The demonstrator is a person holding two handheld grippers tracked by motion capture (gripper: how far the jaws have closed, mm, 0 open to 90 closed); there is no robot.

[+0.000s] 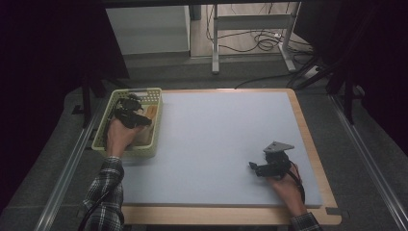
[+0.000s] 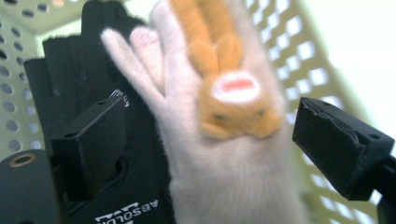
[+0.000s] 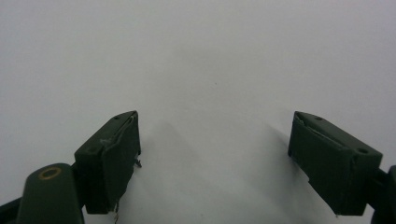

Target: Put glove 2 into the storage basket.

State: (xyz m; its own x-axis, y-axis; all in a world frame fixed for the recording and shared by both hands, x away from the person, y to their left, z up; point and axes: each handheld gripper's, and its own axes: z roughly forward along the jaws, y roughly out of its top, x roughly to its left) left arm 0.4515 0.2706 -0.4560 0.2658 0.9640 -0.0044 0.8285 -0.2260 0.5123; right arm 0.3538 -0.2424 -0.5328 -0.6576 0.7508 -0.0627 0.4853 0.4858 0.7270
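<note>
- Desk (image 1: 226, 144): pale mat, wood edge.
- Basket (image 1: 107, 125), desk's left edge, holds both gloves.
- Black glove (image 2: 93, 70) under beige animal glove (image 2: 219, 154).
- Left gripper (image 2: 210, 140) over them, jaws apart, not pressing.
- Right gripper (image 3: 212, 154) open on bare mat.

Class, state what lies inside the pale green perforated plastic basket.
Inside the pale green perforated plastic basket lie a fluffy beige glove with an orange animal face and a black glove. Anything beneath them is covered.

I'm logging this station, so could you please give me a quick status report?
Left gripper open over the furry glove in the basket. Right gripper open, nothing between. Black glove alongside.
</note>
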